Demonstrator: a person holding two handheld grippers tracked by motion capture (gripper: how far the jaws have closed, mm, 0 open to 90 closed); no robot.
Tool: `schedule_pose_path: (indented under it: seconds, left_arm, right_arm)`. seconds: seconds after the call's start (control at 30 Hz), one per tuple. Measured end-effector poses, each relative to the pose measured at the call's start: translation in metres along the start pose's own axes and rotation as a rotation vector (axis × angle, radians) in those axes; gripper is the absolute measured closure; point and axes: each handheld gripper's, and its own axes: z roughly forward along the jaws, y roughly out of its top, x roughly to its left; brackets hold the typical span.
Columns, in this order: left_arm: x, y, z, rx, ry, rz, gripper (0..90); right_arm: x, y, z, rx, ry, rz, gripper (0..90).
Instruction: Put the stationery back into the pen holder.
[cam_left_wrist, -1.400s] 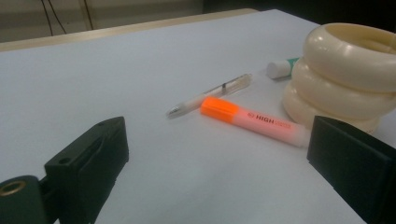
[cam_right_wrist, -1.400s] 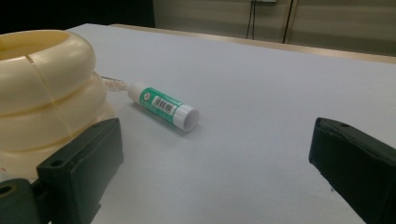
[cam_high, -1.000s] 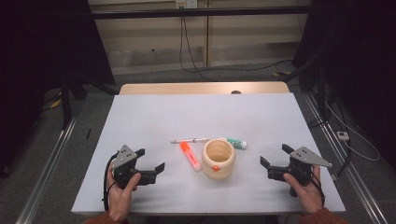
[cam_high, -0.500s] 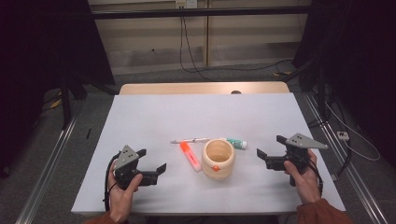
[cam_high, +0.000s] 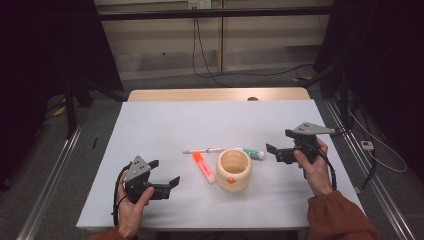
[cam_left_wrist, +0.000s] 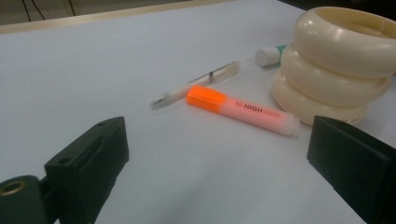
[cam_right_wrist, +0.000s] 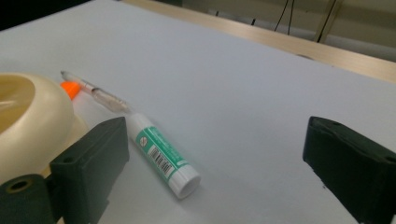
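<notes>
— Right gripper (cam_high: 278, 152) first: over the last second it has lifted off the near edge of the white-covered counter (cam_high: 165, 125) and swung in toward the middle, jaws spread wide with nothing between them.

— And the left gripper (cam_high: 165, 175)?

— Barely shifted. It sits low at the near left, jaws also wide apart and empty, looking at the cream ribbed ceramic pot (cam_left_wrist: 336, 60) and the orange highlighter with a pale pink barrel (cam_left_wrist: 243, 111).

— So what is the right one after?

— My guess is the green-and-white glue stick with a white cap (cam_right_wrist: 162, 155). It lies flat just right of the pot, close to its wall, and now sits near the gripper's left jaw in the right gripper view. The clear plastic pen (cam_high: 205, 150) lies behind the pot, untouched.

— Anything picked up?

— Nothing yet; the reach looks only begun.
</notes>
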Motion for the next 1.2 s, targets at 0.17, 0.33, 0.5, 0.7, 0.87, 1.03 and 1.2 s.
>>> schedule_pose_path:
  seconds: [0.17,0.33,0.5,0.7,0.87,1.03,1.2]
  left_arm:
    - [-0.002,0.000,0.001,0.003,-0.005,0.013,5.3]
    - [-0.002,0.001,0.001,0.001,-0.011,0.018,5.3]
    - [-0.003,0.001,0.000,0.000,-0.015,0.013,5.3]
    - [-0.003,0.001,0.000,-0.003,-0.023,0.015,5.3]
    - [-0.003,0.001,0.000,-0.002,-0.028,0.011,5.3]
    - [-0.002,0.000,0.001,0.000,-0.032,0.009,5.3]
    - [-0.002,0.000,0.001,0.002,-0.028,0.010,5.3]
  right_arm:
    - [-0.004,0.005,0.012,0.072,0.053,-0.015,5.4]
    - [-0.007,0.019,0.021,0.116,0.102,-0.060,5.5]
    - [-0.005,0.029,0.036,0.205,0.131,-0.131,6.9]
    - [-0.007,0.033,0.056,0.272,0.185,-0.172,8.8]
    - [-0.004,0.037,0.069,0.321,0.235,-0.212,10.2]
    - [-0.003,0.039,0.081,0.384,0.302,-0.232,13.0]
    - [0.003,0.041,0.091,0.456,0.327,-0.292,19.5]
